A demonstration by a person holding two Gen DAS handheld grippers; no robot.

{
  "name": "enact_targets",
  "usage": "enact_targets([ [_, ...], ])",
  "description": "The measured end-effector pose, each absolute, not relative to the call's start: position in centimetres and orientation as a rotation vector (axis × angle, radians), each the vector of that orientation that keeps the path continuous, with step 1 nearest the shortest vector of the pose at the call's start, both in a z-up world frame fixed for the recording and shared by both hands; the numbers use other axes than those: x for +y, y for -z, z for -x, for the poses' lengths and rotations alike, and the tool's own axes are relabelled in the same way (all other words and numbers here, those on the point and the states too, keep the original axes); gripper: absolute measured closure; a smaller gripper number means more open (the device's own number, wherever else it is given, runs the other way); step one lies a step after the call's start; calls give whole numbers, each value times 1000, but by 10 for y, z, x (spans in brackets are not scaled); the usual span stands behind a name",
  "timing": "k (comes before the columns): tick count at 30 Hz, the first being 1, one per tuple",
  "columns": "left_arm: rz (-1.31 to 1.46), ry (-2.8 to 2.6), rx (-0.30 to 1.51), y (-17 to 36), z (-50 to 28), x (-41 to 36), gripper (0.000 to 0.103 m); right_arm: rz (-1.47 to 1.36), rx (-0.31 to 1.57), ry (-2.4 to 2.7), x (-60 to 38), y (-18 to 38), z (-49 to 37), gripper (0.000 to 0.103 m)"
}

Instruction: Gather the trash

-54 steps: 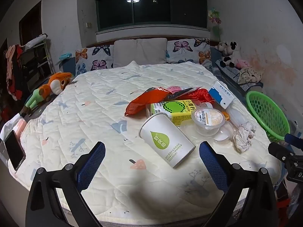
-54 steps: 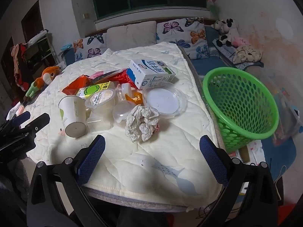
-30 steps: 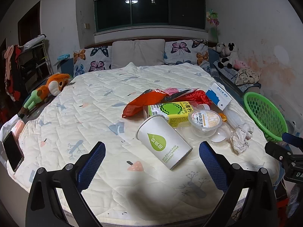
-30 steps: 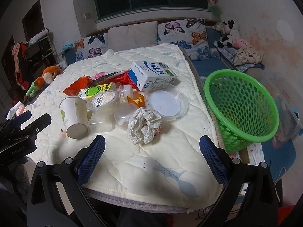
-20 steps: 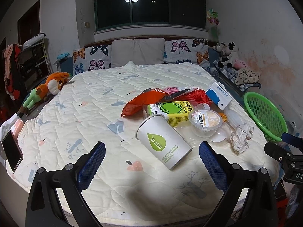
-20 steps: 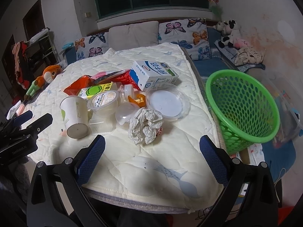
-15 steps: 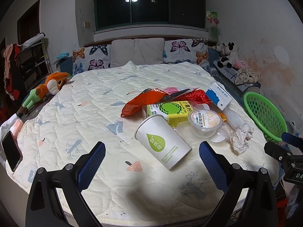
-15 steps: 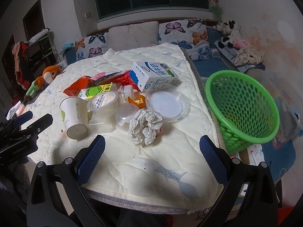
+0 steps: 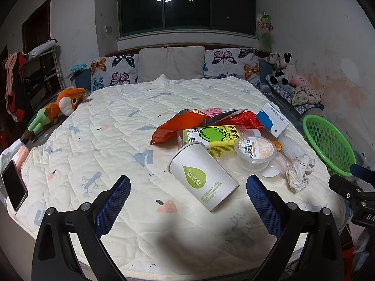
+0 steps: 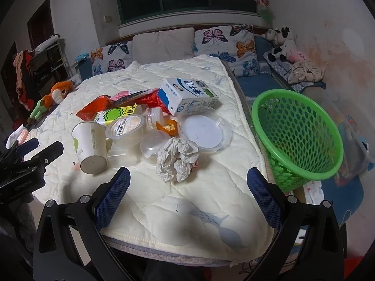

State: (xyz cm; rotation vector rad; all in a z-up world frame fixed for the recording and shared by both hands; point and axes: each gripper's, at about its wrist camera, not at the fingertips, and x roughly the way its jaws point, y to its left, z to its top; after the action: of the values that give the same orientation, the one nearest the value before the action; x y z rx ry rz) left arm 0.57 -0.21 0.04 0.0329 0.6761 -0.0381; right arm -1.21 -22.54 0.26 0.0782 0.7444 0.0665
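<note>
On the bed (image 9: pixel 98 126), a paper cup (image 9: pixel 202 179) with a green droplet logo lies tipped, mouth toward the pillows, beside a crumpled paper (image 10: pixel 177 160); green basket (image 10: pixel 297 135) alongside. Left claw (image 9: pixel 187 207) and right claw (image 10: pixel 187 197) gape empty.

Butterfly pillows (image 9: pixel 112 70), orange plush toy (image 9: pixel 58 107), phone (image 9: pixel 14 188), clothes rack (image 9: pixel 44 70)
</note>
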Motion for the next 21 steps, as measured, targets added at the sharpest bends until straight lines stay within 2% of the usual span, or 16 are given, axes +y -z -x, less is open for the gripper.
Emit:
enact_targets([
  [21, -10, 40, 699, 2, -16, 3, 7, -84, 758, -63, -228, 0, 5, 4],
])
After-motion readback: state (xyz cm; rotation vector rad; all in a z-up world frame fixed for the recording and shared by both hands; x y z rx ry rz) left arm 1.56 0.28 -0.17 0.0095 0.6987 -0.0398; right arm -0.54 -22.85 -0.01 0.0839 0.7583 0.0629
